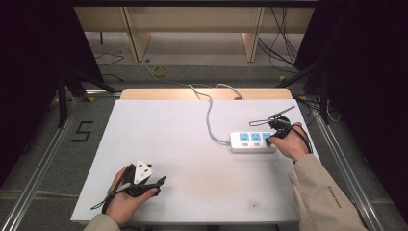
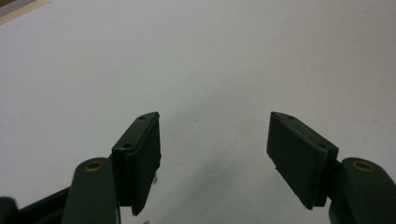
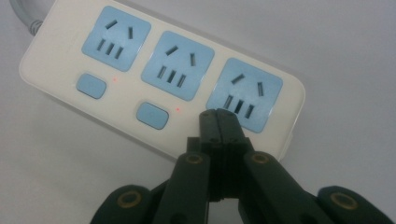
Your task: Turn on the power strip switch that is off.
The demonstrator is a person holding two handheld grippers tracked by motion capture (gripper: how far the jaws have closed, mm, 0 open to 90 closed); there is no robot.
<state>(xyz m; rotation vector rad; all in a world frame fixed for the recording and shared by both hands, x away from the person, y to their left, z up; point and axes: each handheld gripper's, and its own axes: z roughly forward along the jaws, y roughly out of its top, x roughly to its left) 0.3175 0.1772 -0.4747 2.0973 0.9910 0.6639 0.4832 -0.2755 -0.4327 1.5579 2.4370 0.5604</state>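
One power strip [image 1: 253, 142] lies right of the table's [image 1: 183, 159] middle in the high view, the right gripper [image 1: 272, 138] at its right end and the left gripper [image 1: 156, 185] idle well apart at the near left. In the left gripper view, two jaws stand apart over bare table. In the right gripper view, three sockets and two switches [image 3: 91, 85] show, each switch with a red light beside it; the closed jaws cover the third switch's spot, so I judge two switched, one pending.
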